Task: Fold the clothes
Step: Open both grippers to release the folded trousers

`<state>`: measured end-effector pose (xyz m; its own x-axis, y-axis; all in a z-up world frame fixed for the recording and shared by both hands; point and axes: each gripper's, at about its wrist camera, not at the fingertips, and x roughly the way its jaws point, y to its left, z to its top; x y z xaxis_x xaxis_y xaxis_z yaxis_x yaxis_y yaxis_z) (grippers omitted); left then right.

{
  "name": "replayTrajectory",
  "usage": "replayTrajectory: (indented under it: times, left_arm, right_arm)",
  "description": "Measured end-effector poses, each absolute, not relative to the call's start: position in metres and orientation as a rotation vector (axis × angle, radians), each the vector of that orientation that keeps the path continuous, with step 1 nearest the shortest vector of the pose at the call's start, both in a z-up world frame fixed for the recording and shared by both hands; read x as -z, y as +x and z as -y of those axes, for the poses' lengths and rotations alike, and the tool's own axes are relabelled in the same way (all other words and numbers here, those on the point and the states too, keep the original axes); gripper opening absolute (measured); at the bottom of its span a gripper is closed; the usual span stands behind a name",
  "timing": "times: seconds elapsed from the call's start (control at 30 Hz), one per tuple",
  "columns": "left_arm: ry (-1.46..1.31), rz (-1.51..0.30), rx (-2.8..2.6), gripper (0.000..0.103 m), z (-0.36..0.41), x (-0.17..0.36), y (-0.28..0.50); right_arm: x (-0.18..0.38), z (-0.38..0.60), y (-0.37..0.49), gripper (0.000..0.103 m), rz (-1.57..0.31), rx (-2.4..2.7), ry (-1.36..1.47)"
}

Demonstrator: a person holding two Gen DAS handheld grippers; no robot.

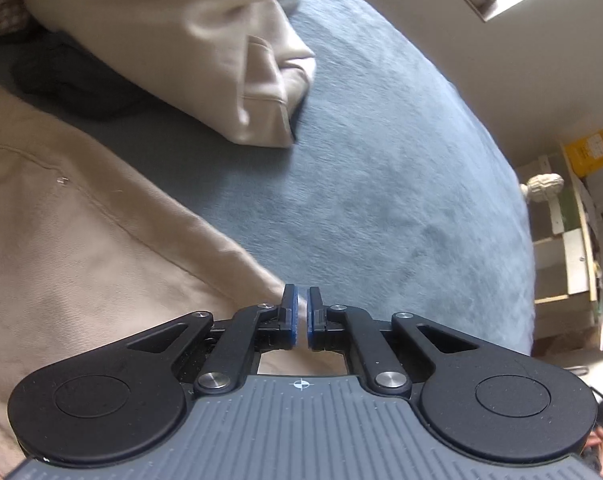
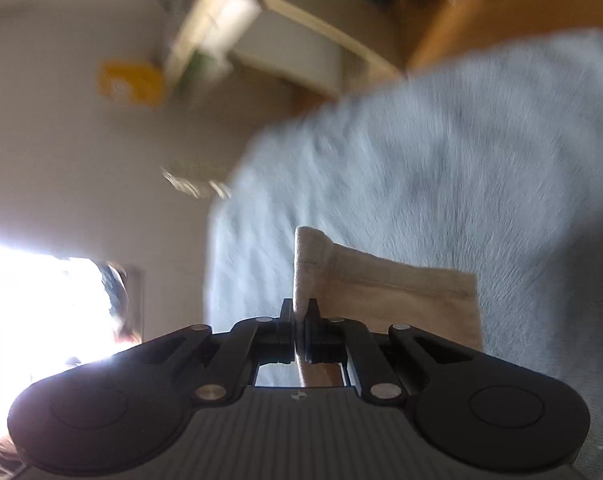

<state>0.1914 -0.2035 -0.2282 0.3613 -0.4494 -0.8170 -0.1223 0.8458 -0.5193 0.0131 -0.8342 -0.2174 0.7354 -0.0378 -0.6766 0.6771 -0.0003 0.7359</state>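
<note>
Left wrist view: the left gripper (image 1: 302, 312) sits at the bottom centre of the frame, its blue pads (image 1: 292, 316) a narrow slit apart with nothing pinched between them; just to its left, beige trousers (image 1: 73, 248) lie spread across the lower left of the frame on a blue blanket (image 1: 401, 184), their edge running right up to the fingertips; in the upper left a cream garment (image 1: 205, 52) sits folded in a thick bundle, with a dark piece of clothing (image 1: 73, 80) lying beside it; at the right edge a shelf (image 1: 569, 248) stands against a pale wall, a yellow box (image 1: 589, 152) on top

Right wrist view, heavily blurred: the right gripper (image 2: 300, 320) at the bottom centre pinches an upright fold of beige cloth (image 2: 401, 292) between its narrowly set jaws; the rest of that cloth lies to the right of the fingers on the pale blue blanket (image 2: 441, 152); bright window glare fills the lower left
</note>
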Motion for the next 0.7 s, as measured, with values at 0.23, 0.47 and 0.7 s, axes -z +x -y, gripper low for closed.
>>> replayTrajectory:
  times: [0.23, 0.47, 0.7]
  left_arm:
    - [-0.471, -1.206, 0.244, 0.018, 0.164, 0.234, 0.198]
    - [-0.395, -1.235, 0.241, 0.023, 0.120, 0.244, 0.202]
    - [-0.392, -1.246, 0.323, 0.024, 0.099, 0.249, 0.198]
  right_arm:
    - [0.225, 0.805, 0.025, 0.062, -0.734, 0.834, 1.322]
    - [0.175, 0.778, -0.082, 0.063, -0.375, 1.279, 1.302]
    - [0.163, 0.691, -0.098, 0.063, -0.556, 1.044, 1.411]
